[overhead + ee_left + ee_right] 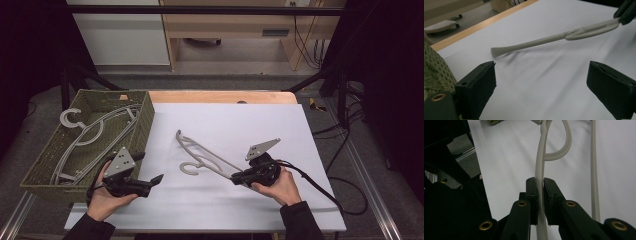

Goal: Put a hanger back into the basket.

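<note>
Right of the basket [145,117], our right claw [235,176] pinches the hanger [200,152] on the tabletop [240,120]; left claw [159,178] gapes empty. Thin grip—hanger could twist loose.

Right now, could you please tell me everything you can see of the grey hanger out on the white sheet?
The hanger is pale grey, apparently moulded plastic, with a curved hook, two slim arms and a lower bar. It stretches diagonally across the white sheet, hook towards the person. The right gripper is shut on one arm near its end. From the left gripper view its flared far tip hangs just above the sheet, casting a shadow. The open left gripper is apart from it.
</note>
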